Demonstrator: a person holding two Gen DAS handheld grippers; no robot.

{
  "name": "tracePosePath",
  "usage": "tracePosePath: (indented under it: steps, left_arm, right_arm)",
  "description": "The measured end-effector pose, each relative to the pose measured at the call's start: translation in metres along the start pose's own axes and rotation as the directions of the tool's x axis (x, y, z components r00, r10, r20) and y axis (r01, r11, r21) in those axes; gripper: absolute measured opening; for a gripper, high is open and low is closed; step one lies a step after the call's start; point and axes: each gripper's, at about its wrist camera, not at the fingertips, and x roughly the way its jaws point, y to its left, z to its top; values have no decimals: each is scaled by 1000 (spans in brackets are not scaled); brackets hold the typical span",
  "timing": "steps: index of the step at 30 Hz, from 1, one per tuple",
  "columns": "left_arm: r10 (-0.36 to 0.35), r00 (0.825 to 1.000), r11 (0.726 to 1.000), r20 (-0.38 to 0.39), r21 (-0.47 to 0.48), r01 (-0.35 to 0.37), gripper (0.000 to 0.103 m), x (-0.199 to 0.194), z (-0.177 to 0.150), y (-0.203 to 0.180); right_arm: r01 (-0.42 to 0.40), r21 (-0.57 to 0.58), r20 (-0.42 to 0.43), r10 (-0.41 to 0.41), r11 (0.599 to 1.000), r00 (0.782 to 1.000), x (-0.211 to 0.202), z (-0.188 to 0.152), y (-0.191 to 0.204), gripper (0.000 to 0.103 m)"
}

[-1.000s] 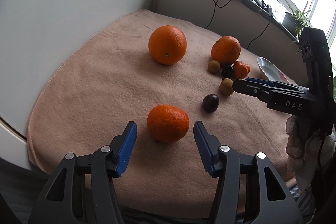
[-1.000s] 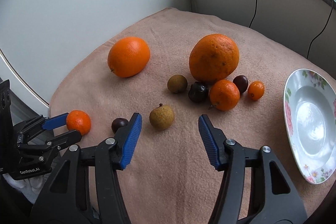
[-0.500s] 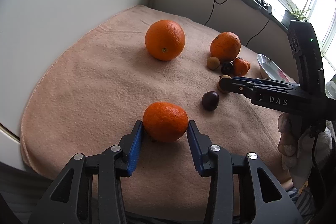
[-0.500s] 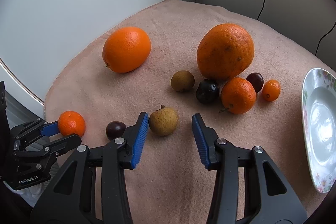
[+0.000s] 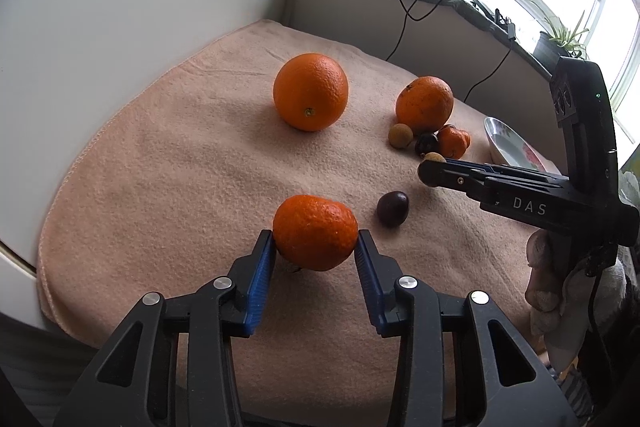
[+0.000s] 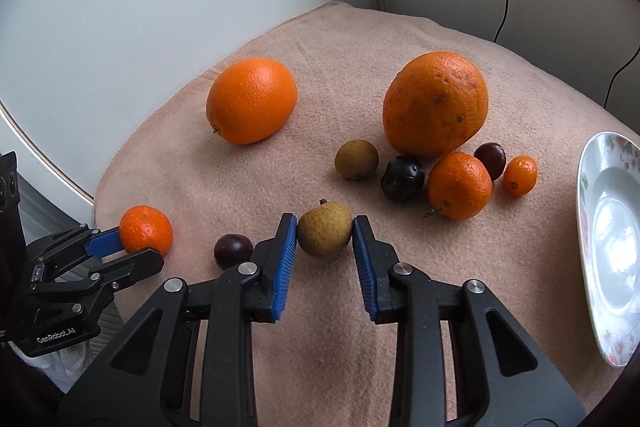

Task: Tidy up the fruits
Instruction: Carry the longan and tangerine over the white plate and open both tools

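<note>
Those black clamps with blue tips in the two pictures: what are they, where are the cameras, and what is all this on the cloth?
No robot here: a person holds a hand-held gripper in each hand, each with a camera looking along its two fingers. One picture is from the left one, the other from the right.

The left hand-held gripper has its blue pads against a small mandarin. The right hand-held gripper is shut on a little brown-green fruit.

Both fruits sit on a peach-coloured cloth. Also there: two big oranges, a dark round fruit between the grippers, and a cluster of small orange, dark and brown fruits. A flowered plate at the right holds no fruit yet.
</note>
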Motion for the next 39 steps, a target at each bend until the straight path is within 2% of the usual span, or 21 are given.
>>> tracePosePath:
  steps: [8, 18, 27, 39]
  left_arm:
    - [-34, 999, 999, 26, 31, 33, 39, -3, 11, -15]
    - [-120, 992, 987, 35, 116, 115, 39, 5, 26, -57]
    - [-208, 978, 957, 10, 211, 201, 39, 22, 37, -109]
    - [-294, 954, 904, -53, 309, 295, 39, 49, 44, -177]
  right_arm:
    - [25, 44, 60, -28, 999, 998, -33, -4, -18, 30]
    - [92, 122, 127, -108, 988, 986, -79, -18, -56, 30]
    - [158, 220, 154, -195, 963, 969, -112, -34, -99, 30]
    - [227, 294, 139, -277, 929, 951, -126, -55, -140, 30]
